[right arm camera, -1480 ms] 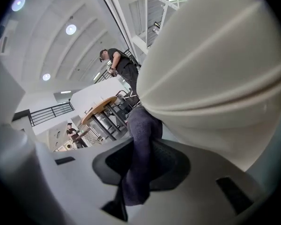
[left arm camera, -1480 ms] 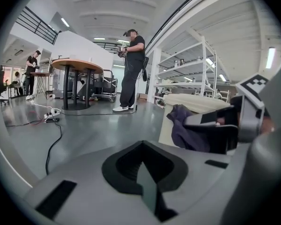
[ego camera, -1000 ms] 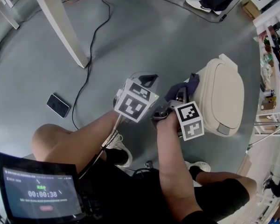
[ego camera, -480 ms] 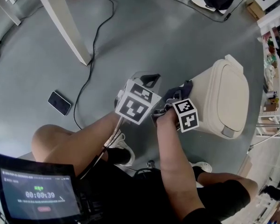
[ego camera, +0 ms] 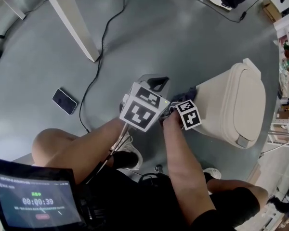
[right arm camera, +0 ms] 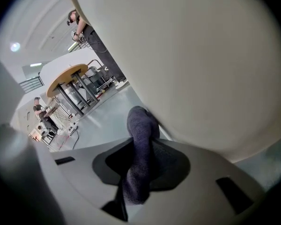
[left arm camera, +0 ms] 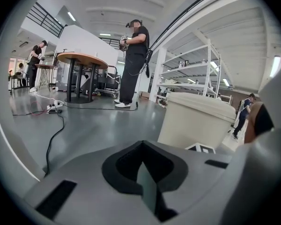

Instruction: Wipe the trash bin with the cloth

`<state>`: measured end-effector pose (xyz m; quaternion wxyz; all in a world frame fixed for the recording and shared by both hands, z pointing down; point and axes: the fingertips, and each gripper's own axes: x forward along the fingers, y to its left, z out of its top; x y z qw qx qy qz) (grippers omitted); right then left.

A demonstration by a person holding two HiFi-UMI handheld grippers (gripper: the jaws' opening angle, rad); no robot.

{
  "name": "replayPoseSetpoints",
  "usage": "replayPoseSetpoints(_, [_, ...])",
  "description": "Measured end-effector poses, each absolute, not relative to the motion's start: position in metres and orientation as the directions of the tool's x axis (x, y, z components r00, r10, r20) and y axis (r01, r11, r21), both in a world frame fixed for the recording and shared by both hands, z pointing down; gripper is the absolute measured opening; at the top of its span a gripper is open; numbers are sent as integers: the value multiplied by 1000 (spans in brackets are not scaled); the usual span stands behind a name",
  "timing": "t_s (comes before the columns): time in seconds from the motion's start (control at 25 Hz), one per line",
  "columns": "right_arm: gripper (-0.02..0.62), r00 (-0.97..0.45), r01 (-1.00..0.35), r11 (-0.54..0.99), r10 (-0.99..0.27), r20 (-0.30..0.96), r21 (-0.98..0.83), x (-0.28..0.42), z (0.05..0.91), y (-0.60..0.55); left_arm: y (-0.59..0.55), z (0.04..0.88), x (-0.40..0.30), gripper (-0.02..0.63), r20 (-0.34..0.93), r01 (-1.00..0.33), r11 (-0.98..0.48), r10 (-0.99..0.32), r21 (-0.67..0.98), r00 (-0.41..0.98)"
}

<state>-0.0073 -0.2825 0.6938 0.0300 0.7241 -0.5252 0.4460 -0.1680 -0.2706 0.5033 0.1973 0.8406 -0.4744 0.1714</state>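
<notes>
The right tongs (right arm camera: pixel 136 182) clamp the dark cloth (right arm camera: pixel 141 135), which runs lengthwise out along them, its tip against the cream trash bin (right arm camera: pixel 201 55) side wall. The left tongs (left arm camera: pixel 143 177), just beside, are closed on nothing. Only the head view shows both forearms (ego camera: pixel 180 158) reaching forward and the bin upright on the floor (ego camera: pixel 135 42).

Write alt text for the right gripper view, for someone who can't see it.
The right gripper, shut on a dark cloth, holds it against the cream trash bin, which fills most of the frame. A round wooden table stands on grey floor behind.
</notes>
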Motion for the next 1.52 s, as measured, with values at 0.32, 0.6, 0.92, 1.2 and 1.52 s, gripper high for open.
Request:
replayPoseSetpoints(0.32, [89,45,-881,-342,-747,663,-326,-18,704,-286,-273,504,-174,-3,485,-873,-453,-731,181,480])
replayPoseSetpoints(0.6, [89,-27,-921,-187,-844,536,-341,-43,654,-302,-282,507,-181,-3,487,-869,-462,-726,178,486])
replayPoseSetpoints(0.92, [89,-67,-860,-102,-949,310,-499,-50,528,-312,-251,522,-171,-3,522,-867,-468,-704,171,483])
replayPoseSetpoints(1.2, [89,-34,-796,-134,-964,265,-590,-39,480,-319,-236,519,-159,-3,511,-857,-504,-710,112,485])
replayPoseSetpoints(1.52, [89,47,-788,-259,-930,365,-559,-31,515,-324,-240,511,-169,-3,490,-868,-482,-732,118,473])
